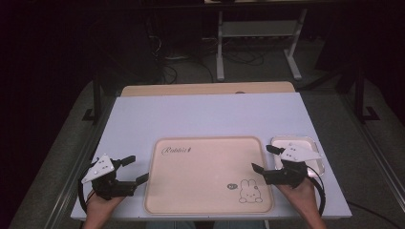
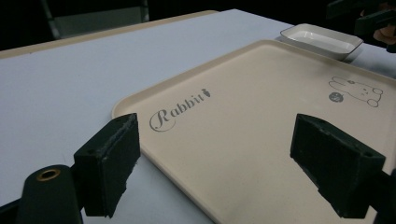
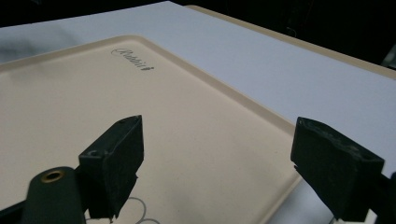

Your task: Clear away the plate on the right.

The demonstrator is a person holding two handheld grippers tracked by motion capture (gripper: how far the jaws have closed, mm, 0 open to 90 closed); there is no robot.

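High view, read left to right with the beige rectangular plastic tray [image 1: 208, 174] printed with "Rabbit" and a rabbit drawing as landmark. Left of the tray, just off its left rim, the left gripper [image 1: 135, 171] hovers over the white tabletop [image 1: 210, 114], jaws spread and empty, aimed at the tray's edge; in the left gripper view that near edge runs between the two black jaws, a placing that suits a pinch on the rim. The tray lies flat and bare at the near middle of the table. At the tray's right rim the right gripper [image 1: 261, 158] mirrors this pose, jaws spread wide, nothing between them. Just right of the tray, partly under that gripper, sits a small white square dish [image 1: 297, 143].
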